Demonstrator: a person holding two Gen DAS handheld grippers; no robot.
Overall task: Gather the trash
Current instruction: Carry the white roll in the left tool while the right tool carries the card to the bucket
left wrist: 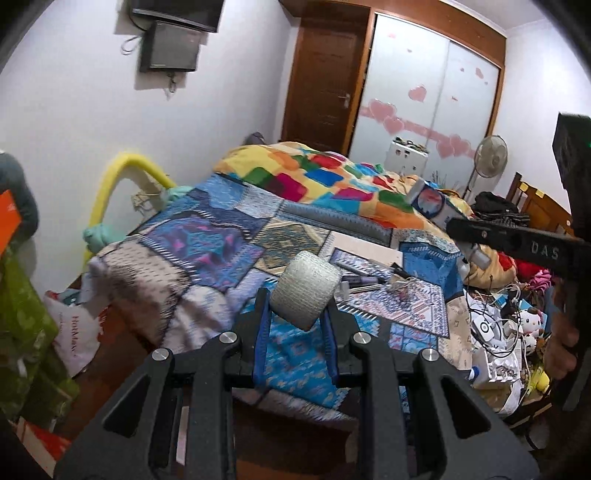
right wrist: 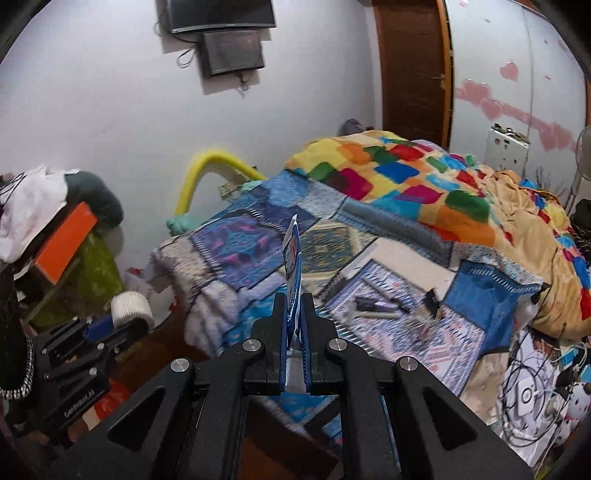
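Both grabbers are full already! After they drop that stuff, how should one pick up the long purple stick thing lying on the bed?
Probably grip the purple stick around its middle, coming straight down from above, fingers either side of its narrow width. It lies flat on the bed cover, so only its long sides are free to pinch.

wall screen (left wrist: 177,14): top cropped | bedside clutter (left wrist: 498,332): indistinct

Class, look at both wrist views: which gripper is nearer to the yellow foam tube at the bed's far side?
Left. The left gripper, holding the white tape roll, sits on the side of the yellow foam tube; the right gripper, clamping a blue-white packet, is farther right.
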